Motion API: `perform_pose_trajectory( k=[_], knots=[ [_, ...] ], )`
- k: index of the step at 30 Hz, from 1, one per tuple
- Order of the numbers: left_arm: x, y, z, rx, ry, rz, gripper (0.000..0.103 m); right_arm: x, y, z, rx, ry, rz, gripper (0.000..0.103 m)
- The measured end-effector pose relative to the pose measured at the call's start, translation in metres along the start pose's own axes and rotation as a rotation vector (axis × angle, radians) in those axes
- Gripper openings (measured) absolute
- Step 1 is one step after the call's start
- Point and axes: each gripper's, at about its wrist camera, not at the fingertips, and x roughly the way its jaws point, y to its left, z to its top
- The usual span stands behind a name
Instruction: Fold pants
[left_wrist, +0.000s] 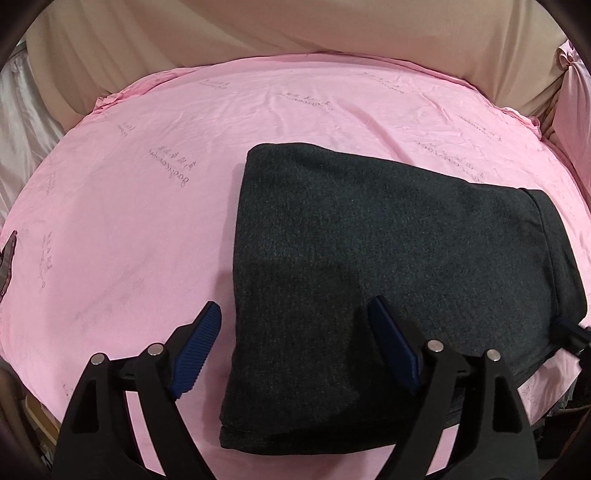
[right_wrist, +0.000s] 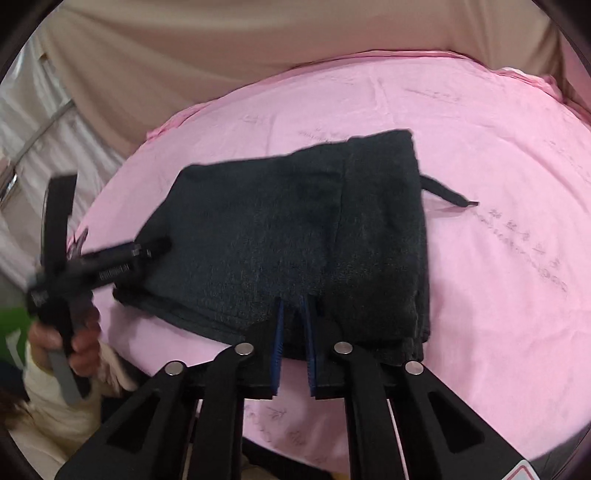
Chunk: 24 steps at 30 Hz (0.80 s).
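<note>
On the pink sheet (left_wrist: 147, 221), the pants (left_wrist: 388, 258) lie folded into a compact dark rectangle, layers stacked, drawstring (right_wrist: 448, 194) trailing off the waistband end. By the look of it the fold is done or nearly so; the flat, squared stack suits a last tidy or a release.

Left gripper (left_wrist: 295, 343): jaws spread wide, holding nothing. It sits over the pants' near left corner, one blue pad (left_wrist: 195, 354) beside the pants' left edge above bare sheet, the other above the cloth. No pinch visible. Likely placed there because it has let go of the folded edge.

Right gripper (right_wrist: 293, 325): pads almost pressed together, a narrow slit between them, at the pants' near edge. Tips overlap the cloth; whether a thin layer is pinched in the slit I cannot tell.

Person's hand (right_wrist: 79, 332) on the left gripper's handle shows beside the pants' left end.
</note>
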Motion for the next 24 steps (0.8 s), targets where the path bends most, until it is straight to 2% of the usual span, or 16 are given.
perform_pose_trajectory(
  k=[1,4,7,8,9,11,14,16,18,20,22,23,24],
  knots=[
    [0.000,0.000,0.000,-0.002,0.000,0.000,0.081,-0.001,0.012,0.007,-0.043,-0.016,0.012,0.018],
    [0.000,-0.002,-0.001,-0.002,-0.005,0.011,0.081,0.017,0.038,0.025,-0.091,-0.008,0.099,0.018],
    [-0.001,-0.003,-0.002,0.003,-0.009,0.016,0.081,0.045,0.047,0.023,-0.130,0.032,0.108,0.018],
    [-0.001,-0.002,-0.002,0.002,-0.009,0.013,0.082,0.059,0.046,0.023,-0.136,0.048,0.077,0.010],
    [-0.001,-0.001,-0.003,0.002,-0.008,0.010,0.084,0.062,0.041,0.020,-0.138,0.051,0.065,0.005],
    [0.001,0.001,-0.002,0.002,-0.007,0.005,0.087,0.052,0.013,0.016,-0.078,0.039,0.107,0.004],
    [0.003,0.004,-0.003,-0.003,-0.007,-0.015,0.088,0.027,-0.017,0.010,-0.019,0.022,0.001,0.000],
    [0.005,0.005,-0.003,-0.005,-0.008,-0.016,0.089,0.010,-0.042,0.006,0.068,0.018,0.002,0.000],
    [0.005,0.003,-0.003,0.000,-0.013,-0.007,0.090,0.000,-0.035,0.016,0.068,0.003,-0.034,0.000],
    [0.004,0.001,-0.003,0.008,-0.018,0.006,0.090,-0.006,-0.011,0.034,-0.001,-0.049,-0.055,0.013],
    [0.004,0.001,-0.003,0.001,-0.015,0.011,0.090,0.003,0.015,0.057,-0.059,-0.079,0.038,0.015],
    [0.003,0.000,-0.003,0.002,-0.015,0.014,0.090,0.011,0.023,0.067,-0.080,-0.079,0.066,0.020],
    [0.003,0.000,-0.003,0.002,-0.014,0.016,0.090,0.027,0.033,0.076,-0.108,-0.071,0.068,0.021]
  ],
)
